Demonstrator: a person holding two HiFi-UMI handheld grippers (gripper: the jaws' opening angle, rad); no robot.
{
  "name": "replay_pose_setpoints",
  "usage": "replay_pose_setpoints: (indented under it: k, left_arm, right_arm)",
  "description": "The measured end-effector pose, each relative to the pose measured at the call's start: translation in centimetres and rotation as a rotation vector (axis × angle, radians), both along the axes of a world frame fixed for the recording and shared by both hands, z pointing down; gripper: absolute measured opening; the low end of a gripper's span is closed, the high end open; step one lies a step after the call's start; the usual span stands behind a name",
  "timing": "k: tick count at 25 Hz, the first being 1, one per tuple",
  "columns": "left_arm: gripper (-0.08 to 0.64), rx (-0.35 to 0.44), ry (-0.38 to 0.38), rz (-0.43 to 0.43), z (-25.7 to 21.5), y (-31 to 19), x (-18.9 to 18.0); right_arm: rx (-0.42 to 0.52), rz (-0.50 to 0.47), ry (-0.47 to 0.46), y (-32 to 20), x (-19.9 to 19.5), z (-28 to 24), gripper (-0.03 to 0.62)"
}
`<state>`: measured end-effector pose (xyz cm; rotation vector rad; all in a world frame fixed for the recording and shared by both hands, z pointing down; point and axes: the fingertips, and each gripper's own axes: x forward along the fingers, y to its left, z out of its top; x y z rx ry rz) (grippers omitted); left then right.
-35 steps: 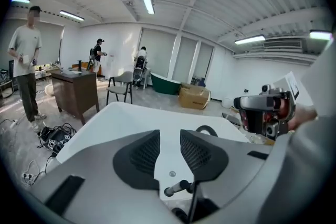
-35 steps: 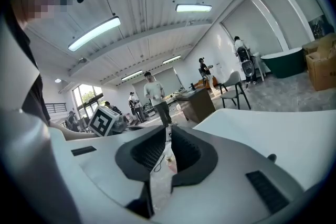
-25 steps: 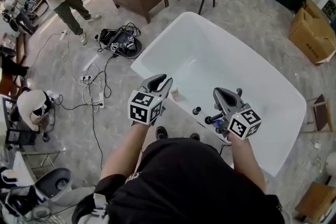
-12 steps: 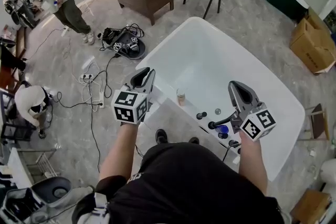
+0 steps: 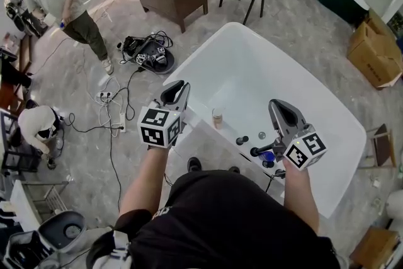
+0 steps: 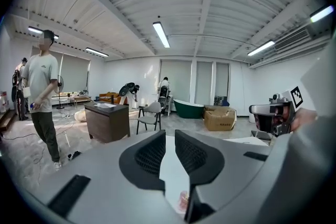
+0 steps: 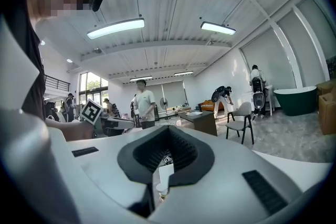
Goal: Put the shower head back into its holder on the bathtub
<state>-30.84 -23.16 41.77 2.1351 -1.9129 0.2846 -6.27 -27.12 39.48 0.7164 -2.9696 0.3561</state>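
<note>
The black hand shower head (image 5: pixel 261 150) lies level on the near rim of the white oval bathtub (image 5: pixel 327 97), lower middle of the head view. It's right beside two black tap knobs (image 5: pixel 241 140) and a small blue bit (image 5: pixel 269 157) (can't tell if it's properly seated in its holder). Nothing is gripping it. The right gripper (image 5: pixel 278 105) hovers just right of it, jaws closed on nothing. The left gripper (image 5: pixel 178 87) is at the tub's left edge, and its jaws have just pulled together, empty too. The only print I can see is the black-and-white square markers on the cubes (image 5: pixel 158 127). A second ago both grippers were lower, the right one down by the shower head and the left by the clear cup (image 5: pixel 218 116). Now they're lifted and further apart.
</note>
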Motion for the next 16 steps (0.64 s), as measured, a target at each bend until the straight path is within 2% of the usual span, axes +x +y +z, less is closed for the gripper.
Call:
replay_pose_setpoints:
  k: [7, 16]
  left_arm:
    - [0.066, -0.011, -0.008, 0.021, 0.2, -0.2, 1.1]
    - [0.066, -0.039, -0.006, 0.008, 0.7, 0.7, 1.3]
  right_arm:
    - [-0.007, 0.005, -0.007, 0.0, 0.0, -0.1, 0.011]
    - [-0.033, -0.017, -0.012, 0.7, 0.1, 0.7, 0.011]
